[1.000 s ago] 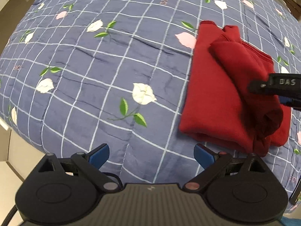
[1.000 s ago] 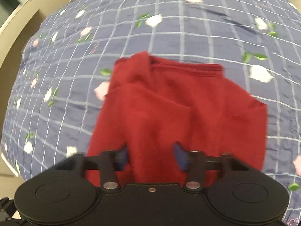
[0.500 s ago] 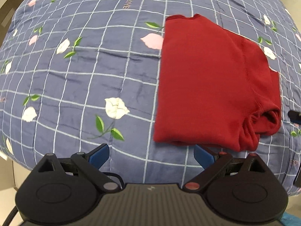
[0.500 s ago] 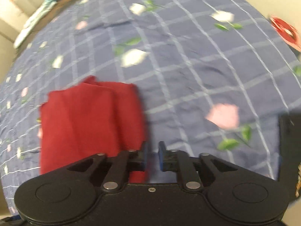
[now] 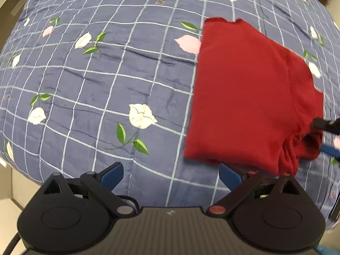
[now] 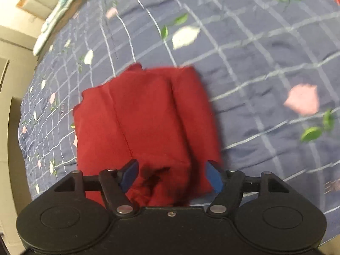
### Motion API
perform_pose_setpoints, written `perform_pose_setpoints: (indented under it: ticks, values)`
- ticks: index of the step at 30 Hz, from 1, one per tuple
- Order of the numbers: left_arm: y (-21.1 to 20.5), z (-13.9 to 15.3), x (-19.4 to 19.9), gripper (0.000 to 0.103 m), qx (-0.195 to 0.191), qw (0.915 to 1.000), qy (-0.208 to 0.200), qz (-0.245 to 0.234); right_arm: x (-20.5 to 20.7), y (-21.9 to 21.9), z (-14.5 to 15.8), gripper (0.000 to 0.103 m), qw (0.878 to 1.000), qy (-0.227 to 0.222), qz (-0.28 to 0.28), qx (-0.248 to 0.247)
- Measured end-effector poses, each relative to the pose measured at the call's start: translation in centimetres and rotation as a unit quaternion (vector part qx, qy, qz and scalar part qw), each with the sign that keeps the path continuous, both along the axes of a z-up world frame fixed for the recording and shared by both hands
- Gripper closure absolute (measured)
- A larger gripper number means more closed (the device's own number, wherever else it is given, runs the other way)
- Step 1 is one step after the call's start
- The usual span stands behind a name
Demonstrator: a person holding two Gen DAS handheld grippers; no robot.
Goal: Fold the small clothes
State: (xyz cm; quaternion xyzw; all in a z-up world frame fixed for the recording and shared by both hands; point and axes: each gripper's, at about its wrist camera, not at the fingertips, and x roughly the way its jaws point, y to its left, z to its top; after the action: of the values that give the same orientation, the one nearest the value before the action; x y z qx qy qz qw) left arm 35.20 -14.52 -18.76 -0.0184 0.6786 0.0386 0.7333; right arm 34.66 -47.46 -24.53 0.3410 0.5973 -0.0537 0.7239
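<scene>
1. One small dark-red knit garment [image 5: 250, 97], folded into a rough rectangle, is seen lying flat on the blue-grey checked bedspread with printed flowers [image 5: 110, 89], right of centre in the left wrist view and at near centre in the right wrist view.
2. The left gripper [image 5: 171, 173] is held wide apart and empty; its right blue pad sits just beside the garment's near edge, nothing between the jaws but bedspread.
3. The right gripper [image 6: 171, 175] is likewise spread wide, empty, its blue pads straddling the garment's near bunched end. No pinch is seen.
4. Handling, judged: the fabric is taken to be light, soft and limp, non-fragile, likely to sag and unfold if lifted by one point. Layers may slide on each other.
5. Grip site, judged: the near edge, where a rumpled cuff-like roll [image 5: 297, 148] is visible, offers thickness for a pinch; both near corners would be preferred so the fold is kept square.
6. Risk noted: the bedspread could be caught along with the cloth.
</scene>
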Motion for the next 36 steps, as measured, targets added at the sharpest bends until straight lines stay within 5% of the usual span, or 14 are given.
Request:
perform_pose_setpoints:
  ticks: [2,6,10,17,23,25,27,29,36]
  values:
    - [0.4,-0.1,0.5,0.004,-0.006,0.9997,0.001,0.022,0.7,0.5,-1.3,0.035,1.0,0.023,-0.014,0.008]
    - [1.0,0.5,1.3,0.004,-0.02,0.9987,-0.012,0.046,1.3,1.8,-0.9,0.089,1.0,0.024,-0.009,-0.014]
    - [0.8,0.9,1.3,0.004,-0.026,0.9984,-0.018,0.048,1.4,2.5,1.7,0.091,0.996,-0.022,0.059,-0.062]
    - [0.0,0.2,0.5,0.004,-0.03,0.9991,-0.002,0.029,-0.8,-0.3,1.5,0.091,0.995,-0.012,0.04,-0.087]
    - [-0.4,1.0,0.4,0.004,-0.032,0.9993,-0.014,0.017,-1.7,0.0,1.6,0.066,0.995,-0.016,0.047,-0.087]
    - [-0.5,1.5,0.4,0.004,-0.032,0.9992,-0.021,0.013,-1.9,-0.3,1.7,0.051,0.995,-0.014,0.038,-0.087]
    - [-0.7,1.9,0.4,0.004,-0.031,0.999,-0.03,0.009,-2.0,-0.5,1.6,0.024,0.996,-0.011,0.029,-0.088]
    - [-0.9,2.3,0.4,0.003,-0.029,0.9988,-0.038,0.006,-2.6,-1.0,1.6,0.014,0.996,-0.005,0.022,-0.089]
    - [-1.7,2.6,0.3,0.001,-0.028,0.9984,-0.048,-0.009,-4.8,-2.3,0.8,0.002,0.996,0.026,0.007,-0.084]
